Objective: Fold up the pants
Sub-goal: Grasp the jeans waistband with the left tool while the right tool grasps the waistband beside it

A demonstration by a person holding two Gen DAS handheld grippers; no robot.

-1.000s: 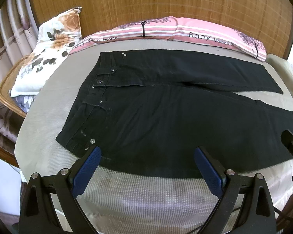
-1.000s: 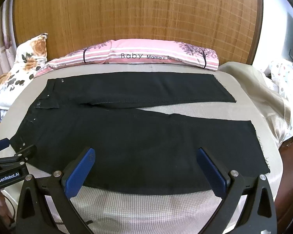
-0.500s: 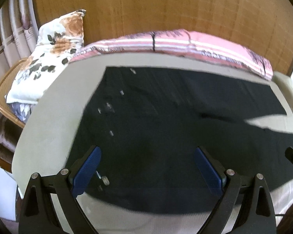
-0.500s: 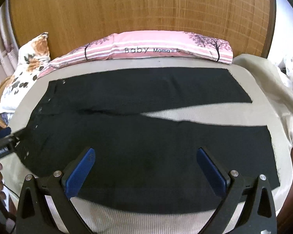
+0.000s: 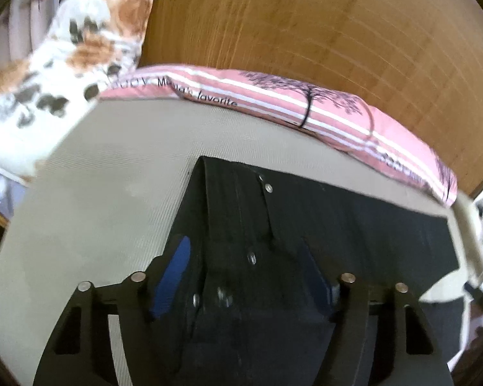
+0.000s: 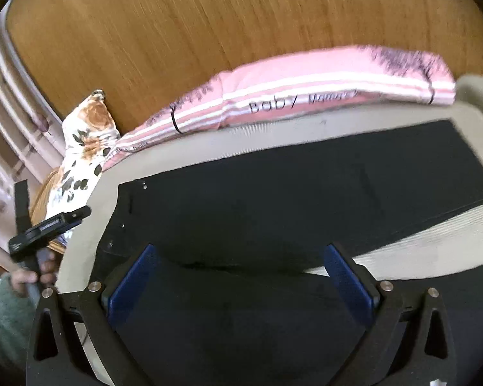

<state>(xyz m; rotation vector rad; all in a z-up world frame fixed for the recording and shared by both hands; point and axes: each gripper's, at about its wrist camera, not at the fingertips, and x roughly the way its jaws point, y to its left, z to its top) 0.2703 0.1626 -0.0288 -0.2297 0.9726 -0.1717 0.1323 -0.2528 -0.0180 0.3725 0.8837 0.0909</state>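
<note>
Both grippers have moved forward over the black denim pants (image 5: 322,225), which lie spread flat on the beige bed (image 5: 106,177). Before, the left gripper (image 5: 244,276) hung wide open near the edge; now its jaws are closing around the waistband, not yet clearly pressing. Right gripper (image 6: 238,276) stays open above the trouser legs.

You get soft, even daylight in both views — motion blur smears the pink pillow (image 6: 306,96), fisheye bends the edges, and the black pants (image 5: 338,225) lose detail.
</note>
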